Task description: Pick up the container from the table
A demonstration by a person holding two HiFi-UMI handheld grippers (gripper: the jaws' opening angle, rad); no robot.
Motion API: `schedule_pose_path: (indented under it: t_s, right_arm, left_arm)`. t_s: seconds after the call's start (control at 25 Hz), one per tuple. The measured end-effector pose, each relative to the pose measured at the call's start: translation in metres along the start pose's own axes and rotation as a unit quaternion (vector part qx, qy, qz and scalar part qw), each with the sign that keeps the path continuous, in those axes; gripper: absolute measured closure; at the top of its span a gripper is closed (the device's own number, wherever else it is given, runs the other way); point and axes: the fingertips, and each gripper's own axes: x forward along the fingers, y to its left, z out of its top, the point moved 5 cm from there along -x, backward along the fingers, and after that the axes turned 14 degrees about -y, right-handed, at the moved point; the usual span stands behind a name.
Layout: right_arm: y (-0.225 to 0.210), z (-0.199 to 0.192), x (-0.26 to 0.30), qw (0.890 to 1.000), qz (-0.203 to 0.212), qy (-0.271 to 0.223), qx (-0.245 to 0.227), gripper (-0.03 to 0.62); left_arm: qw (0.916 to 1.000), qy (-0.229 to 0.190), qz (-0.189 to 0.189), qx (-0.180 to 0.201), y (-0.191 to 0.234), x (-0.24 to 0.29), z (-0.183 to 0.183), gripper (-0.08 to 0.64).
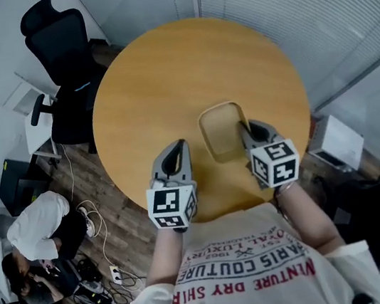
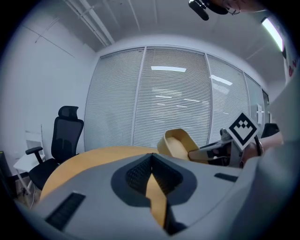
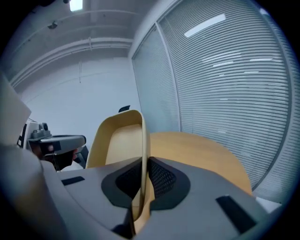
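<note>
Right gripper view: right hand-held gripper point(image 3: 143, 163) clamps container point(image 3: 117, 140) wall; one-sided hold may let it swing or slip. Left hand-held gripper point(image 2: 151, 161) closed, empty.

Count on your end: one container point(image 1: 221, 131), and one round surface point(image 1: 163, 80) under it. Two tongs: left tongs point(image 1: 175, 150) and right tongs point(image 1: 254, 130). One black office chair point(image 1: 59, 58) beyond the surface, and one white side table point(image 1: 39, 133) beside that chair. One other person point(image 1: 36, 235) on the floor at your left.
</note>
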Motion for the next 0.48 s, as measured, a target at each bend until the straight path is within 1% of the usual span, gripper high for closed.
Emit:
schedule_pose_path:
  t_s: [0.12, 0.24, 0.36, 0.48]
  right_arm:
    - [-0.001, 0.019, -0.010, 0.998, -0.007, -0.054, -0.009, 0.575]
    - [-0.002, 0.031, -0.020, 0.995, -0.014, -0.099, -0.029, 0.575]
    - [-0.003, 0.037, -0.031, 0.989, -0.014, -0.137, -0.044, 0.575]
    - [-0.004, 0.042, -0.037, 0.986, -0.013, -0.163, -0.040, 0.575]
  left_arm:
    - [1.0000, -0.008, 0.000, 0.003, -0.001, 0.001, 0.006, 0.558]
    - [0.9999, -0.013, -0.005, 0.005, -0.006, 0.003, 0.010, 0.558]
    - [0.9997, -0.019, -0.012, 0.010, -0.012, 0.004, 0.013, 0.558]
    - [0.9995, -0.025, -0.013, 0.013, -0.012, 0.005, 0.017, 0.558]
